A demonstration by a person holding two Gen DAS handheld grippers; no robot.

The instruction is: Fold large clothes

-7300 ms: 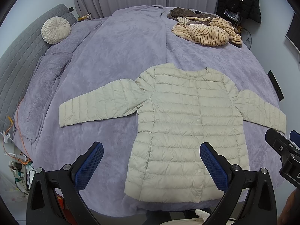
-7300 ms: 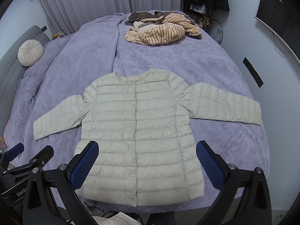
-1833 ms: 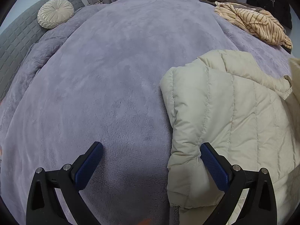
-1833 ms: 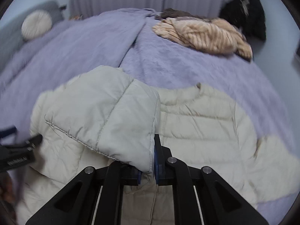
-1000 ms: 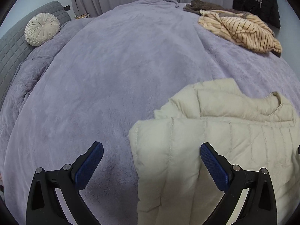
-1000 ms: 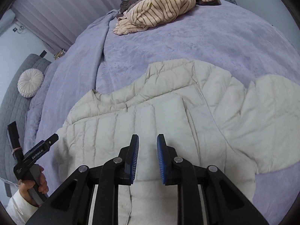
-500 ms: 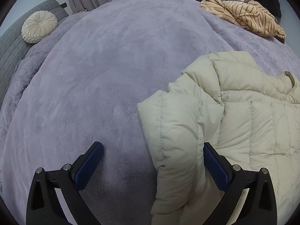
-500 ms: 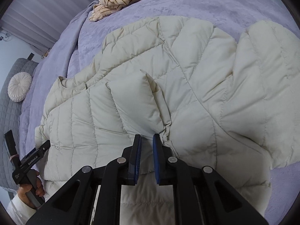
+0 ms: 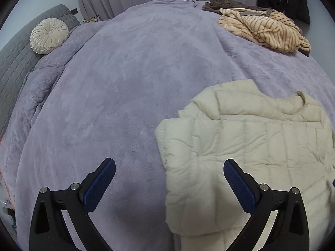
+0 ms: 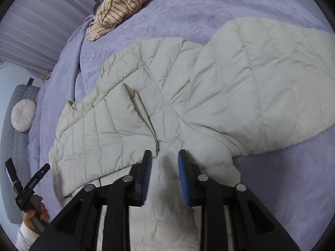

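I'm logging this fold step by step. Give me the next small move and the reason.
Probably take the right gripper over to the spread sleeve and grip near its cuff. The other sleeve already lies folded across the cream puffer jacket, while this one lies out on the purple blanket. The right jaws stand partly open, holding nothing.

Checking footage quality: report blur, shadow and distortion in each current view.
Left wrist: sharp, strong fisheye bulge of the bed, soft shadow beneath the left gripper. Right wrist: tilted horizon, jacket crisp farther out, fabric between the right gripper fingers smeared and out of focus.
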